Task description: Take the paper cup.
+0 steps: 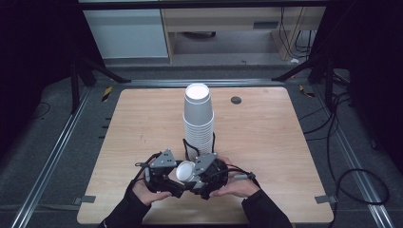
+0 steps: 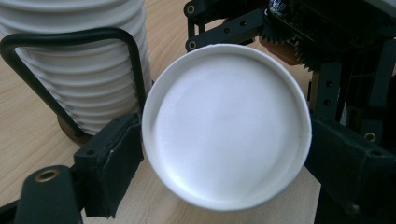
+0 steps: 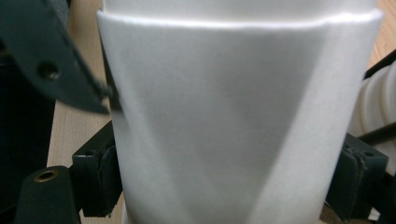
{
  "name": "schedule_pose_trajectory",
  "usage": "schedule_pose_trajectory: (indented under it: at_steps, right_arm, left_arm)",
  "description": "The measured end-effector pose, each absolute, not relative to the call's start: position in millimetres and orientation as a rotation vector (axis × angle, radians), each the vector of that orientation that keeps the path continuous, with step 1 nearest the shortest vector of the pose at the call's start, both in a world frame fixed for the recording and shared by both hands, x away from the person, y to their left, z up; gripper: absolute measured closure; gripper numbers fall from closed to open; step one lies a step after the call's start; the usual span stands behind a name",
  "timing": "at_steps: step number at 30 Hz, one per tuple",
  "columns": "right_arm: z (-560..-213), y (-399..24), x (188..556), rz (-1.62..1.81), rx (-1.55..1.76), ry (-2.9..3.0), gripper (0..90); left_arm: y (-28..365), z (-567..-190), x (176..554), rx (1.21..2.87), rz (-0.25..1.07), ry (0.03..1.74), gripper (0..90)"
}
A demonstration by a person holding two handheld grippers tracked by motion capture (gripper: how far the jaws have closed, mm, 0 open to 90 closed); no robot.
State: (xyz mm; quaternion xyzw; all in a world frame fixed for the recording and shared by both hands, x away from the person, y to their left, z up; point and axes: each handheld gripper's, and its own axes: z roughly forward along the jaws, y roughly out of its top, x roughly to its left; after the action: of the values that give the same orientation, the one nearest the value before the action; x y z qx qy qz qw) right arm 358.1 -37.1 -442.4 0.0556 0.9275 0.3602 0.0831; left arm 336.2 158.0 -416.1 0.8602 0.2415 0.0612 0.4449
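Both sets of jaws meet over one white paper cup [image 1: 185, 172] near the person's edge of the tabletop [image 1: 266, 137]. Seen along the right gripper [image 1: 205, 176], its two black jaws press on either side of the cup's wall [image 3: 233, 126], which is creased where they squeeze it, so that gripper is clamped on the cup. Seen along the left gripper [image 1: 164, 175], the cup's round end [image 2: 226, 126] faces the camera and sits between the two padded jaws, both pads touching its rim; the left jaws look closed on the same cup, though how hard they press I cannot tell.

From above, the cup lies tilted between the two grippers, its round white end turned up toward the left one. Each gripper is carried in a hand in a dark sleeve, the left hand [image 1: 142, 190] and the right hand [image 1: 237, 186] close together, with the grey three-cornered plates almost meeting above the cup.

Just beyond the jaws stands a tall stack of white cups [image 1: 198, 121], upright, ringed at its foot by a black wire holder [image 2: 70, 42]. The held cup is clear of that stack, just in front of it
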Motion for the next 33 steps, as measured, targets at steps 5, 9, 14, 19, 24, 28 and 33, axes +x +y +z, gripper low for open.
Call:
schedule_pose_trajectory:
  at_steps: [5, 9, 14, 19, 24, 28, 33]
  right_arm:
    - [-442, -32, 358, 1.073, 0.155, 2.765, 15.5]
    - [-441, -29, 357, 1.079, 0.155, 2.765, 15.5]
    - [-439, -26, 357, 1.079, 0.152, 2.761, 15.4]
    - [-439, -25, 357, 1.081, 0.159, 2.759, 15.0]
    - [-440, -24, 358, 1.079, 0.164, 2.76, 14.1]
    - [-440, -24, 358, 1.082, 0.175, 2.763, 13.2]
    - [-439, -24, 358, 1.087, 0.2, 2.762, 12.7]
  left_arm:
    - [157, -418, 337, 2.139, 0.145, 0.609, 14.7]
    - [156, -418, 337, 2.139, 0.139, 0.613, 15.5]
    - [157, -418, 337, 2.14, 0.144, 0.624, 17.3]
    - [157, -418, 337, 2.136, 0.143, 0.626, 18.2]
    - [157, -417, 337, 2.14, 0.147, 0.629, 18.7]
    - [157, -417, 337, 2.14, 0.142, 0.633, 18.9]
    - [158, -416, 337, 2.128, 0.145, 0.639, 19.0]
